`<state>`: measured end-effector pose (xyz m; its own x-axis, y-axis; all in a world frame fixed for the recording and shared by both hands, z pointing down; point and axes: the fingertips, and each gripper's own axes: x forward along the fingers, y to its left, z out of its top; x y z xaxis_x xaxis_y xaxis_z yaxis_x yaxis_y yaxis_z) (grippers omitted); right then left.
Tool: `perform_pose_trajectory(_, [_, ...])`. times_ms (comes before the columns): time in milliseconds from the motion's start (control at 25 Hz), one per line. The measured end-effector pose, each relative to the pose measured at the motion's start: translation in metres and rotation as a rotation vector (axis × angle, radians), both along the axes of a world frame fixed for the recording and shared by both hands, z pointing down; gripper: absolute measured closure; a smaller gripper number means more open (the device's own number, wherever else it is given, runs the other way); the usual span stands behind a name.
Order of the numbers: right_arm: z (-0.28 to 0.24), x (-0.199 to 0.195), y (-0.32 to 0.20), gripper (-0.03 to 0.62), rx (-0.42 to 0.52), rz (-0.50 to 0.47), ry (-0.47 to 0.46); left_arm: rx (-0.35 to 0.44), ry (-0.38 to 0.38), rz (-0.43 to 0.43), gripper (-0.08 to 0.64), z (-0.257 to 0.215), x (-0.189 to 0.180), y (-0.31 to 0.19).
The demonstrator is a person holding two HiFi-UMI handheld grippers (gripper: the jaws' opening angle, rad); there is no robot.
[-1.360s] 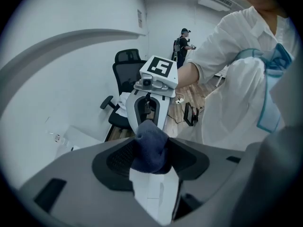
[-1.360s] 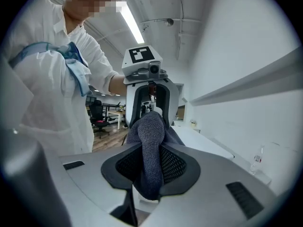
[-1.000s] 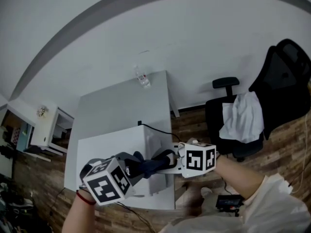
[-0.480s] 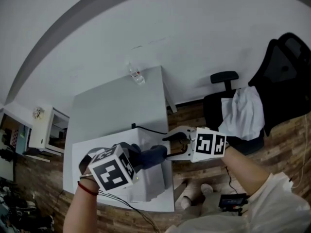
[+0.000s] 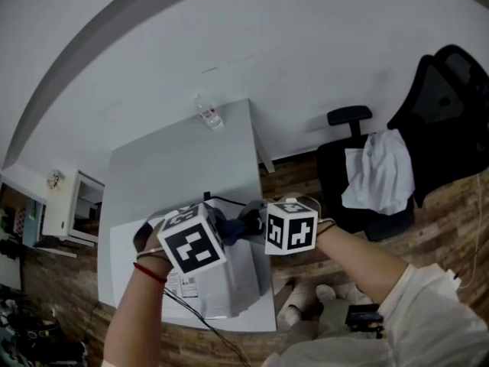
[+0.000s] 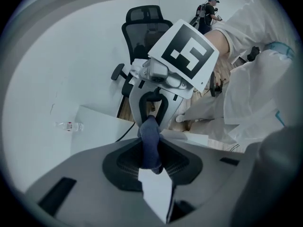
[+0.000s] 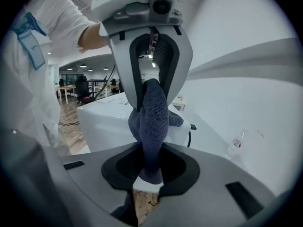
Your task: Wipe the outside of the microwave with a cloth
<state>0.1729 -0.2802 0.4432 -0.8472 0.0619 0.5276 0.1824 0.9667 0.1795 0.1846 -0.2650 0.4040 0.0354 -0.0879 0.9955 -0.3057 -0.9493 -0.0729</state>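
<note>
- Both grippers meet over the back of the microwave (image 5: 223, 280), which sits at the near end of the white table (image 5: 176, 167), with the dark blue cloth (image 7: 154, 122) strung between them.
- The left gripper (image 6: 151, 167) points straight down, its jaws nearly together and pinched on one end of the cloth.
- The right gripper (image 7: 150, 174) comes in at a slant. Its jaws have just been closing and are now clamped tight on the other end.
- The cloth hangs as a bunched rope just above the top panel. From where I stand I can't tell whether it touches the casing.
- A rope like that will wipe poorly, I'd say. Better to draw the two ends apart until the fabric opens into a band.
- Then lower both hands together so the flat of the cloth lies on the top, not the jaw tips.
- Drag it in long, even strokes with both grips firm, or one end may slip out.
- Mind the power cord (image 5: 229, 202) behind the casing, where a trailing fold could snag.
- The plastic bottle (image 5: 208, 118) at the far edge is well clear.
</note>
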Motion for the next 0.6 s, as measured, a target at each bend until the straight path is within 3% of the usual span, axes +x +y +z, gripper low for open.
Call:
perform_pose_trajectory(280, [0.036, -0.022, -0.035, 0.503, -0.086, 0.101, -0.059, 0.009, -0.009, 0.019, 0.465, 0.021, -0.005, -0.034])
perform_pose_trajectory(600, [0.045, -0.036, -0.039, 0.506, -0.067, 0.092, 0.018, -0.035, -0.051, -0.027, 0.463, 0.034, -0.020, -0.039])
